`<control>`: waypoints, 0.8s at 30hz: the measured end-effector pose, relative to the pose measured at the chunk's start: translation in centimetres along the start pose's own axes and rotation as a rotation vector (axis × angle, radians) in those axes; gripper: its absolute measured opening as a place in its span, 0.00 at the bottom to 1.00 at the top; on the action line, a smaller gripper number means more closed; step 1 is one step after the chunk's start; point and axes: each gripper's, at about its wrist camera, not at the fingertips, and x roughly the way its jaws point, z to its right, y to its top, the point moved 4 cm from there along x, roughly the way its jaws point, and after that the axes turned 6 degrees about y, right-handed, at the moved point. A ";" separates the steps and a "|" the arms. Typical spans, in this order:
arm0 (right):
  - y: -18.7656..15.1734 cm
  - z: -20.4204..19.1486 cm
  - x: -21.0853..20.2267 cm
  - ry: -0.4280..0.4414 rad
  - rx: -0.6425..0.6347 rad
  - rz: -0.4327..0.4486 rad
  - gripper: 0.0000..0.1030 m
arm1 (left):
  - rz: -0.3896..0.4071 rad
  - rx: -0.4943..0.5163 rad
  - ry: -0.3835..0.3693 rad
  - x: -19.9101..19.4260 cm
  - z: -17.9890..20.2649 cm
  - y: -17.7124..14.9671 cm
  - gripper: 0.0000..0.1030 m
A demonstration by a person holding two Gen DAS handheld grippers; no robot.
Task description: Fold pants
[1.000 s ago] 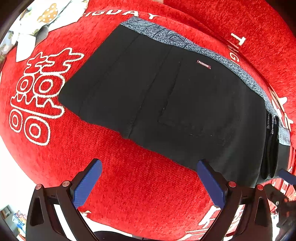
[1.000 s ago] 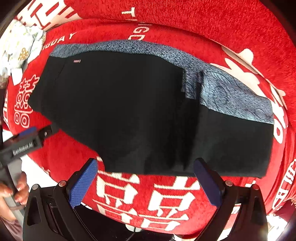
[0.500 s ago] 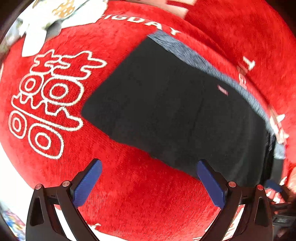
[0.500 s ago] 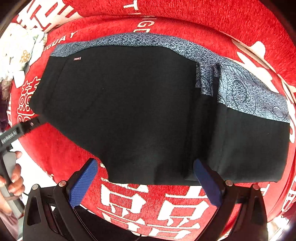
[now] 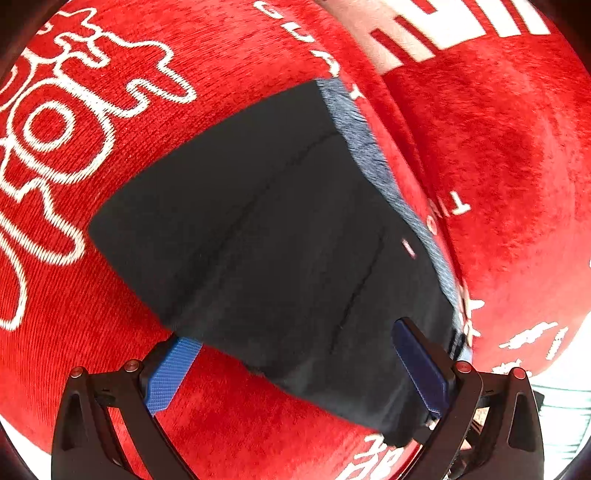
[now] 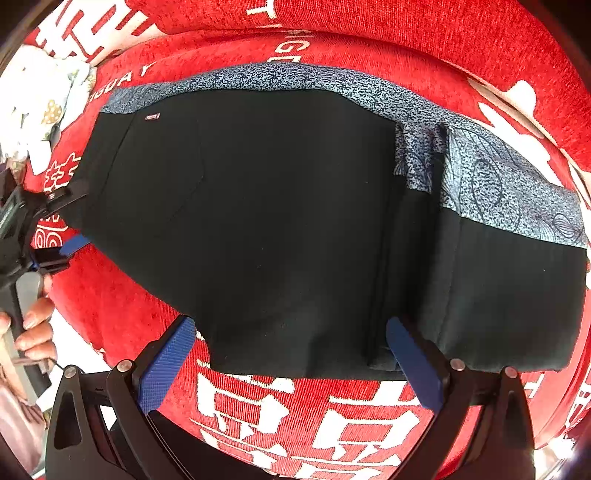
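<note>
the left gripper (image 5: 295,365) has its blue fingers (image 5: 168,376) spread wide, straddling the near edge of the black pants (image 5: 266,236). the left finger tip sits right at the hem, partly tucked under the cloth edge; the right finger lies over the black fabric near the pants' corner. whether either pad truly presses the cloth cannot be told. nothing is pinched. ahead of the fingers the pants stretch away on a red cloth (image 5: 498,147), with a grey-blue patterned band (image 5: 369,147) along their far right edge and a small pink label (image 5: 409,248) just inside it, too blurred to read. white outlined characters (image 5: 55,140) lie left of the fingers on the cloth; beyond the band broken white letters run along it, unreadable as words.

the right gripper (image 6: 291,365) is likewise wide open, holding nothing. its left finger (image 6: 166,365) tip meets the near hem of the pants (image 6: 277,221); the right one overlaps a folded, layered part of the hem. far left of the fingers the left gripper (image 6: 55,225) shows at the pants' left end, gripped by a hand (image 6: 33,328). a small label (image 6: 152,116) sits far ahead-left, unreadable. on the cloth (image 6: 406,33) beyond the band (image 6: 332,85) the letters "iguay" can be read, and large white characters (image 6: 295,410) lie between the fingers, just below the hem.
</note>
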 end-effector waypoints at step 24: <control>14.6 -13.4 -6.3 0.383 -0.274 -0.053 1.00 | 0.472 0.971 0.881 0.7 11.8 -7.0 0.32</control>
